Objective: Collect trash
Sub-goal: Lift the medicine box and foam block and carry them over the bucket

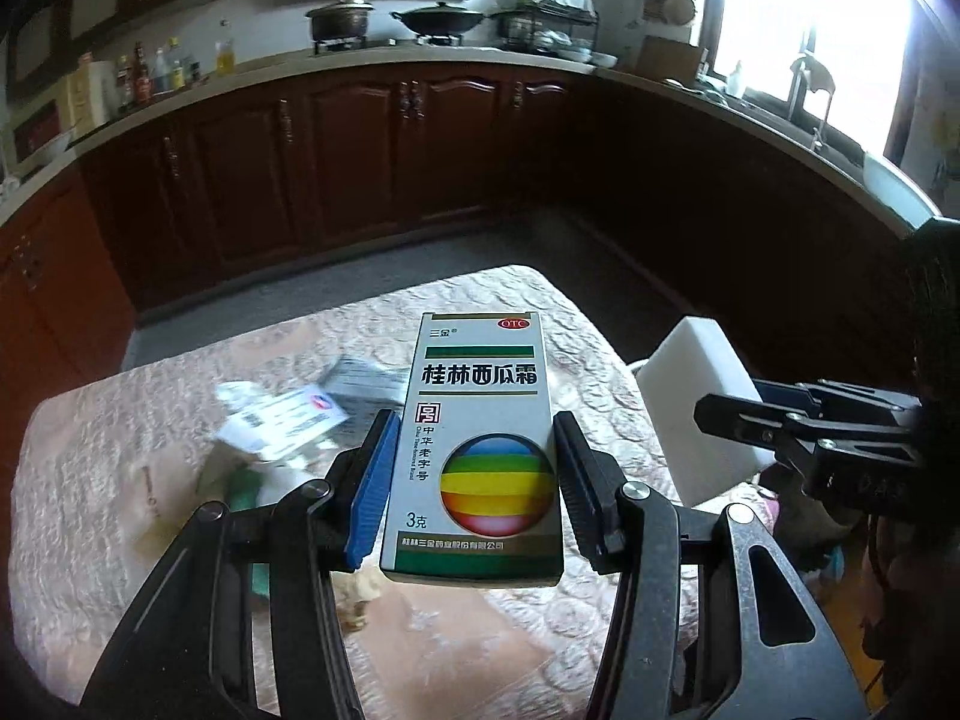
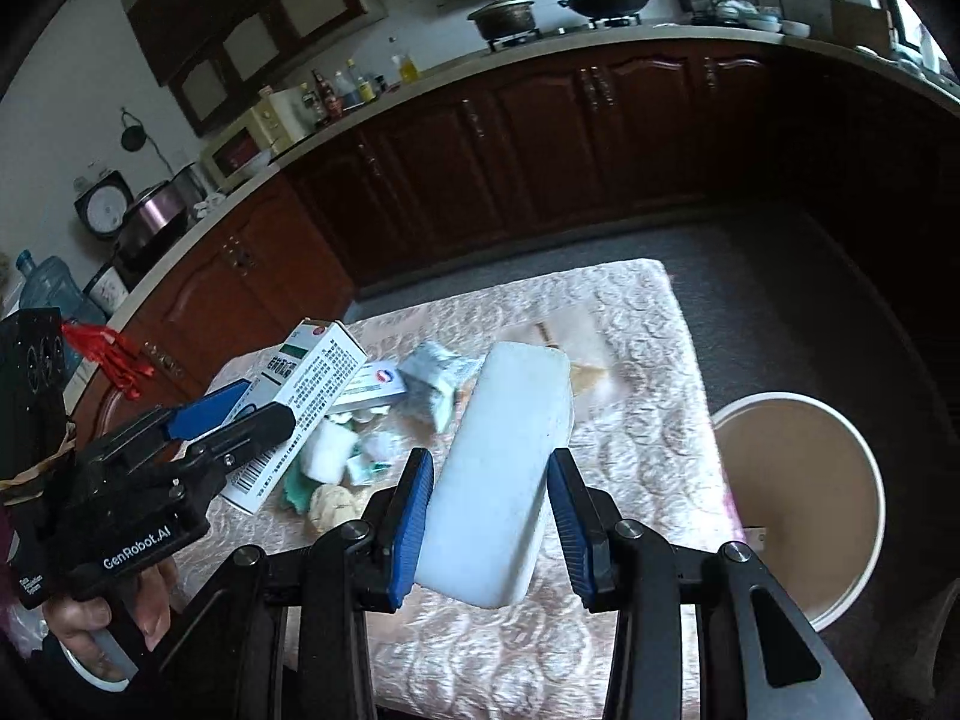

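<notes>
My left gripper is shut on a white medicine box with a rainbow ball printed on it, held above the table; the same box and left gripper show at the left of the right wrist view. A white foam block is pinched lengthwise in my right gripper, and this block appears beside the box in the left wrist view. More trash lies on the table: a flat packet, a crumpled wrapper and white scraps.
A small table under a pink quilted cloth stands in a kitchen with dark wood cabinets. A round bin with a white rim stands on the floor right of the table. A hand holds the left gripper's handle.
</notes>
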The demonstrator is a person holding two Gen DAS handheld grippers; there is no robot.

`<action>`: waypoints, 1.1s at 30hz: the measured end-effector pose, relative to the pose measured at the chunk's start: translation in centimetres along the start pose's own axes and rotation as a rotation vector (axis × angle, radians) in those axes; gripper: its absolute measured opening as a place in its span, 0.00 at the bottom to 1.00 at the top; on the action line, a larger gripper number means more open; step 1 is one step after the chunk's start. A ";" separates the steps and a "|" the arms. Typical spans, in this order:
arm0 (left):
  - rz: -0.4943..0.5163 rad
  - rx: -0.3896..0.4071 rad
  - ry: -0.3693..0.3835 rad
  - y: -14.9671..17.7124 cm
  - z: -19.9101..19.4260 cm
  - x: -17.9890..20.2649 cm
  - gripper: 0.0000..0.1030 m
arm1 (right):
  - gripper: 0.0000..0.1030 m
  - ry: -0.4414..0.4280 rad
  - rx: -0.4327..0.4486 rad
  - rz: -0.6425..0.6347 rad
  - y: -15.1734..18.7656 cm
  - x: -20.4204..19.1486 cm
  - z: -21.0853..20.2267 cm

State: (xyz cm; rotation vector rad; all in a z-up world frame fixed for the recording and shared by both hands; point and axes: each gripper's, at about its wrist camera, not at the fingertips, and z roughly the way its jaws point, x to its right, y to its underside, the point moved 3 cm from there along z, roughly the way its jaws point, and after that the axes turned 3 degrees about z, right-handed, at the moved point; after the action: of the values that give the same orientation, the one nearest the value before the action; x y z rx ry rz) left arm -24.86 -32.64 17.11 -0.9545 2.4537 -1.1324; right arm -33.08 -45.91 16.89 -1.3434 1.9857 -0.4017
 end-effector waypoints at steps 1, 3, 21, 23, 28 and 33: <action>0.003 -0.004 0.008 -0.1 0.3 0.4 0.48 | 0.37 0.006 0.002 0.003 0.0 0.3 -0.1; 0.013 -0.014 0.035 -0.3 1.1 1.6 0.48 | 0.37 0.023 0.005 0.026 0.0 1.6 -0.5; 0.107 -0.094 0.169 -2.6 7.8 10.2 0.48 | 0.37 0.158 0.003 0.218 0.8 12.8 -2.4; 0.113 -0.102 0.183 -2.8 8.5 11.0 0.48 | 0.37 0.174 0.003 0.236 0.9 13.9 -2.6; 0.123 -0.113 0.213 -3.4 10.1 12.5 0.48 | 0.37 0.198 -0.009 0.273 1.2 16.3 -2.7; 0.121 -0.141 0.247 -3.7 12.1 13.9 0.48 | 0.37 0.223 -0.026 0.301 2.0 18.1 -2.5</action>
State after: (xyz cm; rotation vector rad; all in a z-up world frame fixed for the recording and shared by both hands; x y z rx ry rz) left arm -27.61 -50.56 12.32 -0.7281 2.7784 -1.1064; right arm -40.17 -61.71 10.77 -1.0275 2.3417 -0.3968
